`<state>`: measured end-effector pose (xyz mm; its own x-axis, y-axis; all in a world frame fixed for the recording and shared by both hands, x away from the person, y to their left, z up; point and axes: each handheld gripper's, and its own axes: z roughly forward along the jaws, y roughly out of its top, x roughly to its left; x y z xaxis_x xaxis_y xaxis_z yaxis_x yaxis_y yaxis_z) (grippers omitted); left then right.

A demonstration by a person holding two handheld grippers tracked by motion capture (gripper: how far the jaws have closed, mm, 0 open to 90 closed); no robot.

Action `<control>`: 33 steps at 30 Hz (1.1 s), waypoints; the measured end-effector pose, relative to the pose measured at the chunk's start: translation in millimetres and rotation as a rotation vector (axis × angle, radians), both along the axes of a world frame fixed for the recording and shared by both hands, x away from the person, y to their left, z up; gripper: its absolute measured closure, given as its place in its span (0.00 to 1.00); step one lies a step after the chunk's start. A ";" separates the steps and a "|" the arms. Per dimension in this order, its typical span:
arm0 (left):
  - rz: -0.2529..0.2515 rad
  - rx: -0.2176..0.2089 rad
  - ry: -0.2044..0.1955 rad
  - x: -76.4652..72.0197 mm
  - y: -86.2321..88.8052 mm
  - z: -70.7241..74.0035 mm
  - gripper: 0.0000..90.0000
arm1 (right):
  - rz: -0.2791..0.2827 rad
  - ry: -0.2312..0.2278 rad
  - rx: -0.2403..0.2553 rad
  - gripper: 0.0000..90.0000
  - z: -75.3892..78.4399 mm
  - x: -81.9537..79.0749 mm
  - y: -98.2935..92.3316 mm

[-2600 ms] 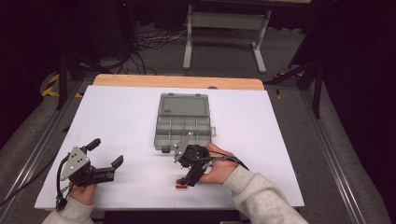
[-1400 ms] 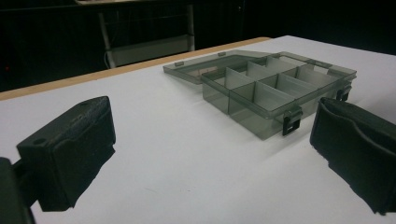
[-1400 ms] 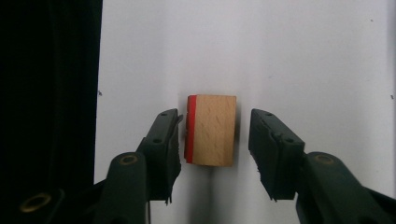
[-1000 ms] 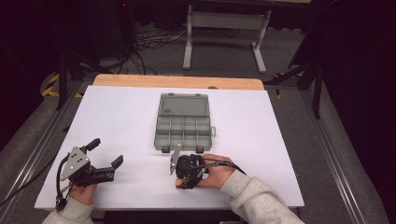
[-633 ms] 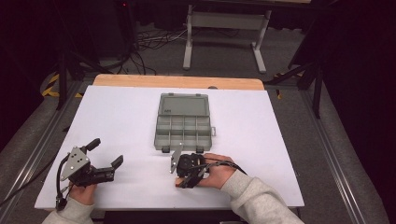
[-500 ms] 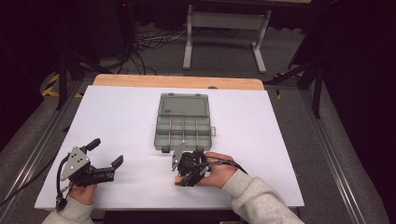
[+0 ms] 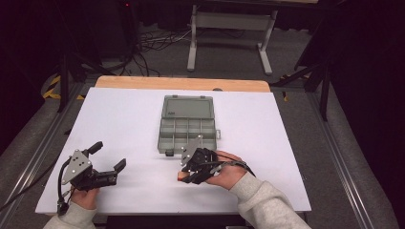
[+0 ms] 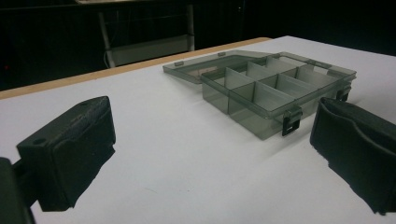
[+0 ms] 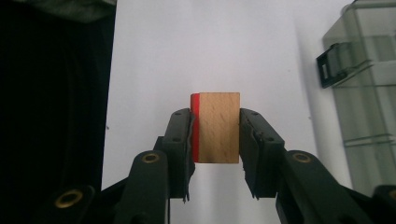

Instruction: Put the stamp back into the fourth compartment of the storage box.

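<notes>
- I have the wooden block (image 9: pixel 215 127) clamped between my right gripper's (image 9: pixel 215 140) jaws, one pad flat on each side face, so I judge the pickup done.
- What is left, as I read it, is carrying the block to the open compartment box (image 9: pixel 364 79) and dropping it into a cell; none of that is done yet.
- The block is plain pale wood with visible grain, squared edges, and one face painted red, which sits against the jaw on the left in the right gripper view.
- It stands a little proud of the jaw tips, over the white table (image 9: pixel 205 46); I cannot tell whether it touches the surface.
- The box lies off to the side of these jaws, its black latch (image 9: pixel 332 65) nearest them.
- From above, my right gripper (image 7: pixel 187 174) sits just short of the box's (image 7: pixel 187 125) near edge.
- My left gripper (image 8: pixel 210 154) has its jaws wide apart and holds nothing; ahead of them lies the box (image 8: pixel 275 88), lid folded back, its cells looking empty.
</notes>
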<state>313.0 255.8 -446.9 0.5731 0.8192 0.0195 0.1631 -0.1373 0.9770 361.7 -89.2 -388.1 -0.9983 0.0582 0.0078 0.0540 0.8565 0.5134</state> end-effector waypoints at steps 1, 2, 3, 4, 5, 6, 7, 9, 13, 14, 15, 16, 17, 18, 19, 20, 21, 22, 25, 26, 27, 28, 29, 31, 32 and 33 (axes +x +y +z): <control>0.000 -0.001 0.000 0.0 0.0 0.0 0.01 | -0.004 -0.004 0.014 0.73 1.5 0.5 -1.3; -0.001 -0.001 -0.001 0.2 0.1 0.0 0.01 | -0.014 -0.009 0.040 0.73 4.5 1.2 -4.1; 0.000 -0.002 0.000 0.2 0.1 -0.1 0.01 | -0.016 -0.011 0.050 0.73 5.5 1.5 -5.1; 0.000 -0.002 0.000 0.2 0.1 -0.1 0.01 | -0.022 -0.013 0.062 0.73 6.8 1.9 -6.6; -0.001 -0.001 0.001 0.1 0.3 0.0 0.01 | -0.027 -0.012 0.075 0.73 8.0 2.2 -8.0; 0.000 -0.002 0.000 0.1 0.2 -0.1 0.01 | -0.030 -0.015 0.089 0.73 9.1 2.5 -9.3; 0.000 -0.002 0.000 0.2 0.1 -0.1 0.01 | -0.034 -0.019 0.102 0.73 10.2 2.8 -10.7; 0.000 -0.002 0.000 0.2 0.2 -0.1 0.01 | -0.045 -0.027 0.126 0.73 12.1 3.3 -13.3; 0.000 -0.002 0.000 0.1 0.3 0.0 0.01 | -0.077 -0.035 0.173 0.73 16.0 4.4 -18.6; 0.000 -0.002 -0.001 0.1 0.2 0.0 0.01 | -0.080 -0.041 0.181 0.73 16.7 5.0 -19.6; 0.000 -0.002 0.000 0.1 0.2 0.0 0.01 | -0.087 -0.046 0.191 0.73 17.6 5.3 -20.7; 0.001 -0.002 0.000 0.0 0.2 0.0 0.01 | -0.094 -0.051 0.197 0.73 18.6 5.8 -21.9; 0.001 -0.002 0.000 0.0 0.2 0.0 0.01 | -0.094 -0.051 0.197 0.73 18.6 5.8 -21.9; 0.001 -0.002 0.000 0.0 0.2 0.0 0.01 | -0.100 -0.056 0.208 0.73 19.6 6.3 -23.3; 0.000 -0.002 0.000 0.0 0.3 0.0 0.01 | -0.114 -0.063 0.228 0.73 21.2 6.8 -25.5; -0.001 -0.001 0.001 0.0 0.5 0.1 0.01 | -0.118 -0.065 0.233 0.73 21.7 7.0 -26.3; 0.000 -0.002 0.000 0.1 0.4 0.0 0.01 | -0.121 -0.068 0.240 0.73 22.3 7.3 -27.1; 0.000 -0.002 0.000 0.1 0.4 0.0 0.01 | -0.121 -0.068 0.240 0.73 22.3 7.3 -27.1; -0.001 0.000 0.001 0.0 0.4 0.1 0.01 | -0.139 -0.081 0.258 0.73 24.4 8.6 -29.7; 0.000 -0.001 0.000 0.0 0.3 0.0 0.01 | -0.148 -0.084 0.260 0.73 24.9 9.2 -30.2; 0.000 -0.001 -0.001 0.1 0.3 0.0 0.01 | -0.157 -0.085 0.258 0.73 25.3 10.3 -30.6; 0.000 -0.002 0.000 0.0 0.3 0.0 0.01 | -0.159 -0.085 0.259 0.73 25.6 11.5 -31.1; 0.000 -0.001 -0.001 0.0 0.3 0.1 0.01 | -0.164 -0.086 0.258 0.73 26.0 12.4 -31.4; 0.001 0.000 -0.001 -0.1 0.2 0.1 0.01 | -0.174 -0.090 0.252 0.73 27.1 14.0 -31.9; 0.001 0.000 -0.001 0.0 0.3 0.1 0.01 | -0.176 -0.093 0.253 0.73 27.8 14.8 -32.3; 0.001 -0.001 0.000 0.0 0.2 0.0 0.01 | -0.182 -0.097 0.256 0.73 28.6 15.7 -33.0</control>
<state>313.1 256.1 -446.9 0.5726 0.8196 0.0189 0.1627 -0.1363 0.9772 377.4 -122.2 -359.5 -0.9684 0.2444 -0.0499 0.1345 0.6800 0.7208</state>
